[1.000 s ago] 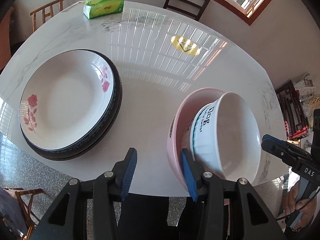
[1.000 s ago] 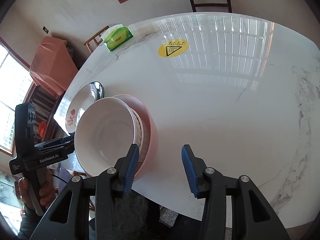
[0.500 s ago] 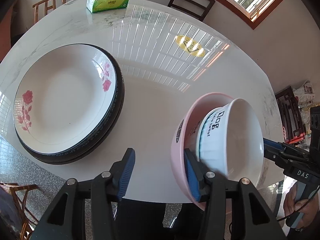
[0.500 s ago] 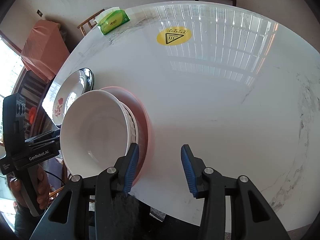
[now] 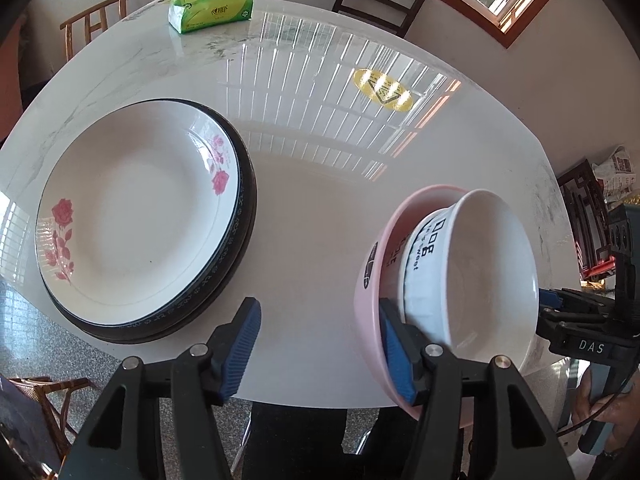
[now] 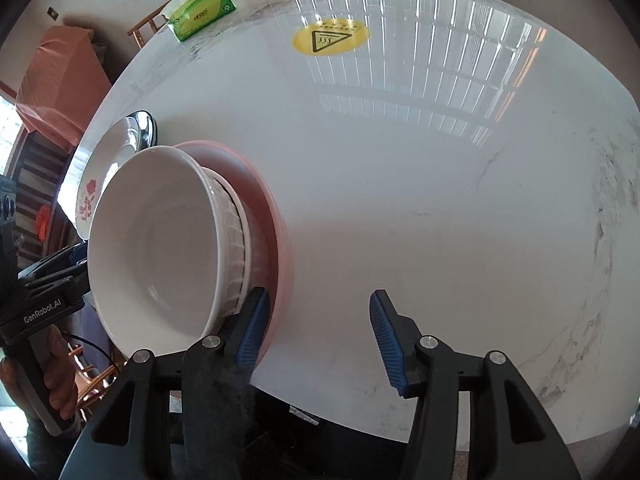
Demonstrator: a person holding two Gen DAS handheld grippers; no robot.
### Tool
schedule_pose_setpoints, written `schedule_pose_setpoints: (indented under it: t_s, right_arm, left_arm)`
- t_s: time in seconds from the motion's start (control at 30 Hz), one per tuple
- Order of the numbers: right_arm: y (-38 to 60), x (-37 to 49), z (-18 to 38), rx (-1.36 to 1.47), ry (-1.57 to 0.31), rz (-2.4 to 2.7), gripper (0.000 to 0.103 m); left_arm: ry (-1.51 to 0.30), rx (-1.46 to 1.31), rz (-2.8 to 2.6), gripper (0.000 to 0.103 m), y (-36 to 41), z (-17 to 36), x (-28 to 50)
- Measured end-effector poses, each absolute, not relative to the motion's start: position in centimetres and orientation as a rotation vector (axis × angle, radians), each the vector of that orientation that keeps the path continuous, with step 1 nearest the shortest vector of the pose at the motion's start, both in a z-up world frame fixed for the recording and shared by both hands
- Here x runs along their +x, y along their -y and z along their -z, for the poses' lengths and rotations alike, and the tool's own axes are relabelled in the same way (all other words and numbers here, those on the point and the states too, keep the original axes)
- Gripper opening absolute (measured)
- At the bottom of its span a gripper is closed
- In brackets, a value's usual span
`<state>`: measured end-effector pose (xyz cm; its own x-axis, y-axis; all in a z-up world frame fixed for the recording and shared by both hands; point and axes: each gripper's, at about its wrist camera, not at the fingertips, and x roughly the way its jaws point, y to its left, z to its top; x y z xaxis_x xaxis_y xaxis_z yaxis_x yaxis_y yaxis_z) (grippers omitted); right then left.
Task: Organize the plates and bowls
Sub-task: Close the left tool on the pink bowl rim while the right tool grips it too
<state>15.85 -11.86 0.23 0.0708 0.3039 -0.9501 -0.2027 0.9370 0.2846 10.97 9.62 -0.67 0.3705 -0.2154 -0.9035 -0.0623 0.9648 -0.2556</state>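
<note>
My left gripper (image 5: 320,344) and right gripper (image 6: 316,328) both have jaws spread wide, gripping nothing, flanking the white bowl (image 5: 480,276) nested in the pink bowl (image 5: 370,300) at the table (image 6: 420,160) edge. Each inner pad touches the pink bowl. Farther left sit the stacked plates (image 5: 140,216).

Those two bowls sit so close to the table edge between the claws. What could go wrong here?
1. The white bowl nests in the pink bowl right at the table edge; a nudge could tip both off.
2. The open left claw has one finger beside the pink rim, so a careless move might knock it.
3. The stacked plates also lie near the edge.
</note>
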Motion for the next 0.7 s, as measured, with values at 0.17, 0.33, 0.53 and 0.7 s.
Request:
schedule_pose_setpoints:
  t_s: [0.17, 0.33, 0.53, 0.7]
  right_arm:
    - [13.6, 16.3, 1.3, 0.204, -1.48, -0.357, 0.078]
    - [12.4, 15.5, -0.1, 0.076, -1.33, -0.392, 0.076]
    - [12.0, 16.2, -0.2, 0.058, -1.313, -0.458, 0.07]
    - [11.4, 16.3, -0.5, 0.02, -1.319, -0.48, 0.06]
  left_arm:
    - [-1.171, -0.215, 0.092, 0.06, -9.0, 0.5, 11.0]
    - [-1.166, -0.26, 0.105, 0.058, -9.2, 0.9, 10.9]
    - [-1.17, -0.299, 0.106, 0.055, -9.7, 0.8, 11.0]
    - [-1.152, -0.34, 0.124, 0.031, -9.2, 0.5, 10.8]
